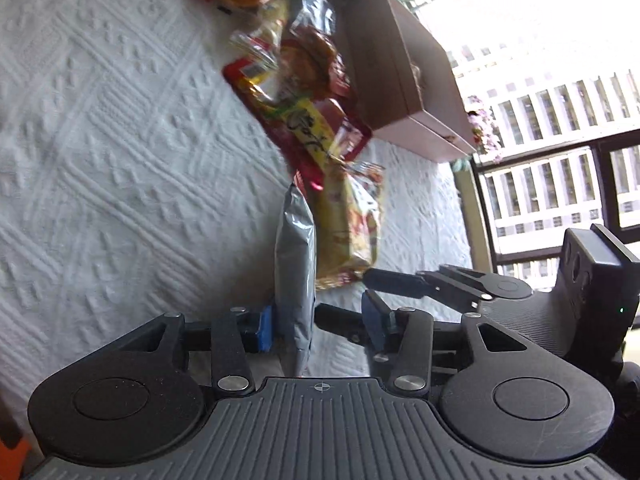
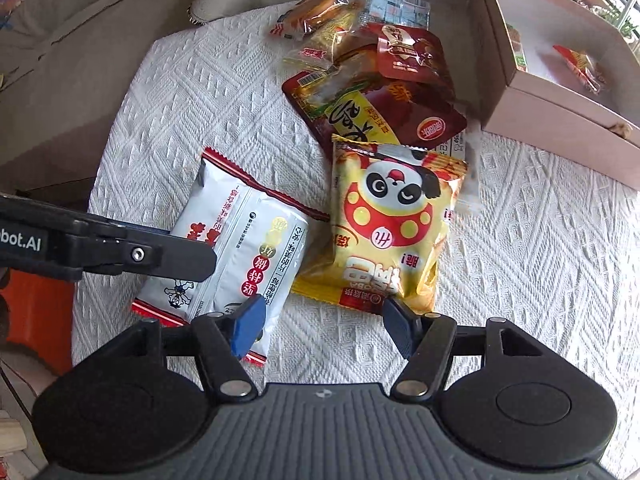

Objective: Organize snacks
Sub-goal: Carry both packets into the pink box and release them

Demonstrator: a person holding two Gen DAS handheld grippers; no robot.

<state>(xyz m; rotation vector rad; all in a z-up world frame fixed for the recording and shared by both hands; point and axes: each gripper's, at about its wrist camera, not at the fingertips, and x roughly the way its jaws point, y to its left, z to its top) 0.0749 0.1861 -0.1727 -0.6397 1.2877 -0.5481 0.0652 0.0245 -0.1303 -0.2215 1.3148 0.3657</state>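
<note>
- Left gripper (image 1: pixel 320 322): blue-padded fingers part open, one pad touching the silver-white foil snack packet with red serrated ends (image 1: pixel 295 276), the other pad off it. Packet sits edge-on between the fingers. Can't tell if it's actually pinched.
- Right gripper (image 2: pixel 324 326): jaws wide apart, holding nothing, hovering just above the near edges of two packets.
- Foil packet (image 2: pixel 236 240) in the right wrist view: lies flat on the white textured cloth (image 2: pixel 168 92), printed face up with red and black characters, puffy. Left gripper's black finger (image 2: pixel 176 258) overlaps its near-left side.
- Yellow snack bag with a panda cartoon (image 2: pixel 394 220): just beside the foil packet, touching it, upside down to the camera.
- Behind it, a pile: dark red flat pouch with a yellow band (image 2: pixel 372 108), small brown-red sachet (image 2: pixel 408 52), clear-wrapped orange pastries (image 2: pixel 316 16).
- Left wrist view shows only the packet's plain silver edge, plus windows and the right gripper's body (image 1: pixel 580 280); print is readable only from the right wrist.
- Open pale pink cardboard box (image 2: pixel 560 116): far right on the cloth, holds one red-yellow wrapped snack (image 2: pixel 580 64); its far corner is out of frame.
</note>
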